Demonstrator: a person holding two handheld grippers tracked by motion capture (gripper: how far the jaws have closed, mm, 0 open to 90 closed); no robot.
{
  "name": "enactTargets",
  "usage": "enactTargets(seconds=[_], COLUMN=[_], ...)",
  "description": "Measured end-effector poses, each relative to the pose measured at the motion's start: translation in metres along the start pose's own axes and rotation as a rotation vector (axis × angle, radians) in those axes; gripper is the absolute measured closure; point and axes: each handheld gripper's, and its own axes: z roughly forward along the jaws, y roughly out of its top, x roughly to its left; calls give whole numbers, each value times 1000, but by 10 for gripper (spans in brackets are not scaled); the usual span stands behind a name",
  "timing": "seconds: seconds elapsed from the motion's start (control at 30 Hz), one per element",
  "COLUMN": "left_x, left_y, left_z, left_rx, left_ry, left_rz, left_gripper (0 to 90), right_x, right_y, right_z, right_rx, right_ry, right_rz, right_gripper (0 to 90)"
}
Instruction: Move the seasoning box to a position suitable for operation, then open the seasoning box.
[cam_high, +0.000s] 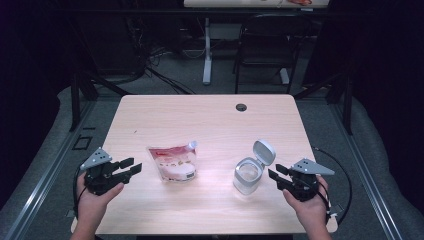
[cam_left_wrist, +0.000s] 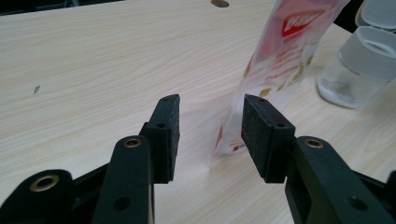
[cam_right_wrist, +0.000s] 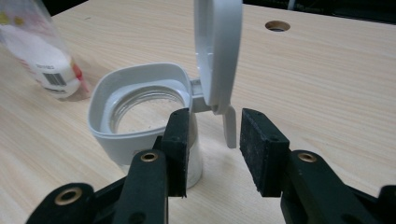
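Note:
A clear pouch (cam_high: 172, 162) with red print and white contents stands at the table's middle left. To its left my left gripper (cam_high: 131, 166) is open, its jaws a short way from the pouch and holding nothing. In the left gripper view the pouch (cam_left_wrist: 285, 51) rises just beyond the open gripper (cam_left_wrist: 210, 126), right of centre. A clear jar (cam_high: 247, 176) with a white collar stands at the middle right, its flip lid (cam_high: 264, 151) hinged upright. My right gripper (cam_high: 276, 171) is open beside the jar. In the right gripper view the lid's (cam_right_wrist: 218, 51) tab hangs just ahead of the gripper (cam_right_wrist: 215, 135), untouched.
The light wooden table (cam_high: 200, 115) has a cable hole (cam_high: 241, 107) near its far edge. Beyond the table stand a black chair (cam_high: 267, 45) and another desk's white leg (cam_high: 207, 50). Grey carpet and metal rails run along both sides.

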Motion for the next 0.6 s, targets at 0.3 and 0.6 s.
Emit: enactTargets(seconds=[0.3,0.6], left_x=[-17,-23], left_y=[28,43], left_z=[-5,5], left_rx=[-4,19], left_ry=[-44,-43], left_rz=[54,71], left_gripper=[545,523], right_x=[11,20], right_y=[12,28], right_z=[-10,-17], right_rx=[-3,5], right_ry=[28,58], right_rz=[-24,-61], right_gripper=[572,590])
